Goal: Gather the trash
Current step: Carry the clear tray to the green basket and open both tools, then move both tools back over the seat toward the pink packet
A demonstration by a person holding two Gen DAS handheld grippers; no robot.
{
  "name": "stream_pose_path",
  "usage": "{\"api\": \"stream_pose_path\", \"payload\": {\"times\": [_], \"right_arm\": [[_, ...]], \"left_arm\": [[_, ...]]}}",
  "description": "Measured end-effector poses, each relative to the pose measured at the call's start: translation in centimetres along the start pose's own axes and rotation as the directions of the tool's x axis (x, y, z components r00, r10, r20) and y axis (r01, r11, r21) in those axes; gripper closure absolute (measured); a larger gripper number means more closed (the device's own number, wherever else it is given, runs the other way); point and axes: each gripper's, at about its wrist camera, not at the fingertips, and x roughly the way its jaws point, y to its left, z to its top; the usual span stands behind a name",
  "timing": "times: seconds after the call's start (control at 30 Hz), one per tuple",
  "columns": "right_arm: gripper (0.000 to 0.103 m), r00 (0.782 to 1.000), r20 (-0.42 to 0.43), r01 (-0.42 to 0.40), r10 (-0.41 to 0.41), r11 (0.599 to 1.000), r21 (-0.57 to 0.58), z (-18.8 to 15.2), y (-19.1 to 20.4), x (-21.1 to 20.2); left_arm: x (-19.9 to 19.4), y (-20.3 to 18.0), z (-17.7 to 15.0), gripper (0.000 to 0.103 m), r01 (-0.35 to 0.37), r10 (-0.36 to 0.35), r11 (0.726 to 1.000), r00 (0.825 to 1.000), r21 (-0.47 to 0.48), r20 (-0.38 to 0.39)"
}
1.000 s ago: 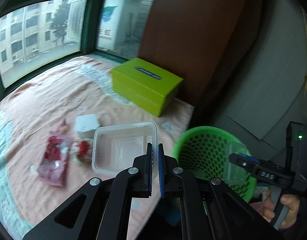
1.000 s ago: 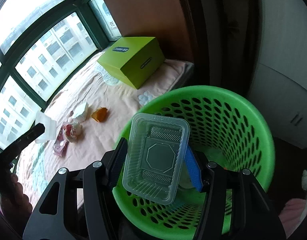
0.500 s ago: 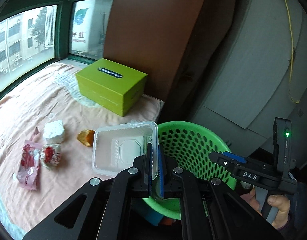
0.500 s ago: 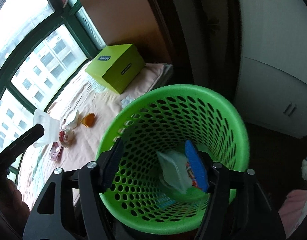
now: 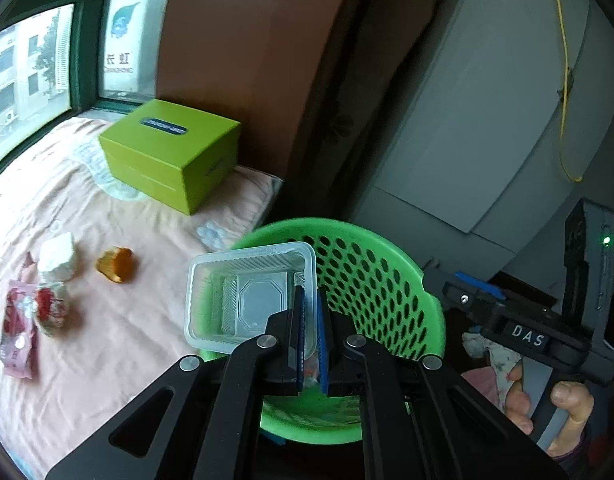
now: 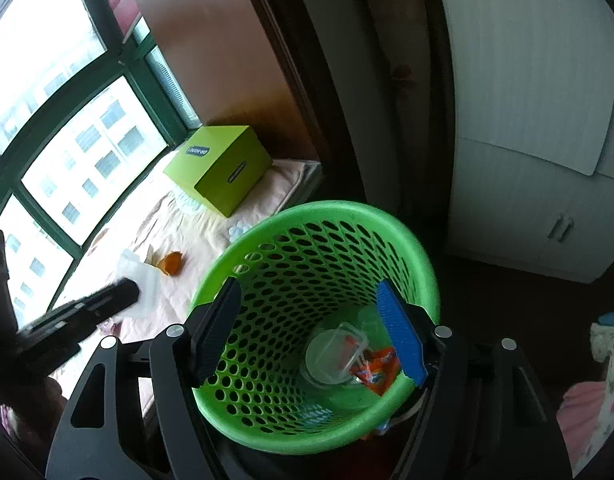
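Observation:
My left gripper point(image 5: 310, 316) is shut on the rim of a clear plastic tray point(image 5: 243, 300) and holds it over the near left rim of the green mesh basket point(image 5: 403, 276). My right gripper point(image 6: 311, 332) is open and empty above the basket point(image 6: 267, 240). Inside the basket lie a clear plastic container point(image 6: 331, 356) and an orange wrapper point(image 6: 377, 368). On the pink cloth point(image 5: 119, 340) lie an orange cup point(image 5: 115, 265), a white crumpled piece point(image 5: 57, 256) and red wrappers point(image 5: 27, 320).
A lime green box point(image 5: 167, 152) stands at the back of the cloth near the window. A brown wall and grey cabinet doors point(image 6: 527, 160) rise behind the basket. The right gripper's body point(image 5: 527, 332) shows to the right of the basket.
My right gripper opened and dropped its clear tray into the basket. My left gripper carried its tray from above the cloth to the basket's rim.

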Motion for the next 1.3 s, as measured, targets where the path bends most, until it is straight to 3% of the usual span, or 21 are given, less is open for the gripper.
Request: {"api": "stream_pose_path", "payload": {"times": [0.23, 0.43, 0.57, 0.83, 1.13, 1.3], "right_arm": [[0.031, 1.0, 0.004, 0.001, -0.001, 1.0, 0.021, -0.2, -0.8, -0.3], [0.031, 1.0, 0.008, -0.001, 0.0, 0.999, 0.035, -0.2, -1.3, -0.4], [0.031, 1.0, 0.008, 0.0, 0.0, 0.999, 0.037, -0.2, -1.3, -0.5], [0.031, 1.0, 0.008, -0.005, 0.004, 0.999, 0.037, -0.2, -1.3, -0.4], [0.026, 1.0, -0.01, -0.023, 0.023, 1.0, -0.003, -0.2, 0.4, 0.3], [0.025, 0.999, -0.022, -0.034, 0.033, 0.999, -0.023, -0.2, 1.6, 0.9]], "left_arm": [[1.5, -1.8, -0.4, 0.096, 0.026, -0.025, 0.999, 0.999, 0.022, -0.037], [2.5, -2.6, -0.8, 0.086, 0.039, -0.037, 0.999, 0.997, 0.035, -0.061], [2.7, -2.6, -0.9, 0.073, 0.041, -0.039, 0.999, 0.997, 0.034, -0.062], [2.1, -1.9, -1.0, 0.061, 0.029, -0.028, 0.999, 0.998, 0.015, -0.057], [0.4, 1.5, -1.5, 0.053, -0.046, 0.045, 0.998, 0.998, -0.036, -0.032], [-1.0, 4.5, -1.9, 0.048, -0.122, 0.121, 0.989, 0.992, -0.078, -0.018]]}}
